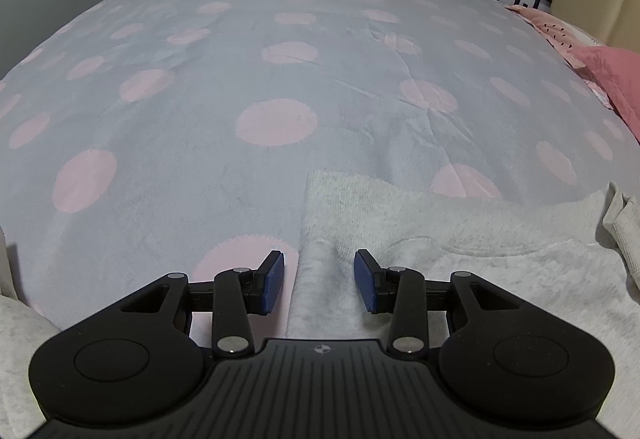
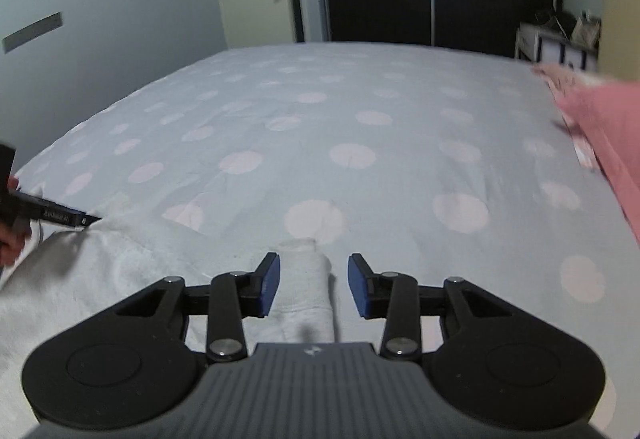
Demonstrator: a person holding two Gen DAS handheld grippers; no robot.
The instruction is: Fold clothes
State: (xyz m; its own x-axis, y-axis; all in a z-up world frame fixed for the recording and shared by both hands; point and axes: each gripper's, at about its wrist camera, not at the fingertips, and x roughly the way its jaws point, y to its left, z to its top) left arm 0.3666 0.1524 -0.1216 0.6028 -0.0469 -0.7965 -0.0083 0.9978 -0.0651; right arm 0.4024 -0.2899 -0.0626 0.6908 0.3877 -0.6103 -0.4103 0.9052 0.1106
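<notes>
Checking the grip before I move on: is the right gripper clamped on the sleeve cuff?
No. The right gripper has its blue pads standing apart from the sleeve, which lies loose between them on the bedspread.

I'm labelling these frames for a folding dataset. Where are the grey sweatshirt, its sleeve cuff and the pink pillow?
grey sweatshirt (image 1: 500, 271): left wrist view, on its body.
sleeve cuff (image 2: 298, 249): right wrist view, on the cuff's end.
pink pillow (image 1: 616, 75): left wrist view, on its face.

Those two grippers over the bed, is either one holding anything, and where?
No. Left gripper and right gripper both stand open over the white sweatshirt.
</notes>
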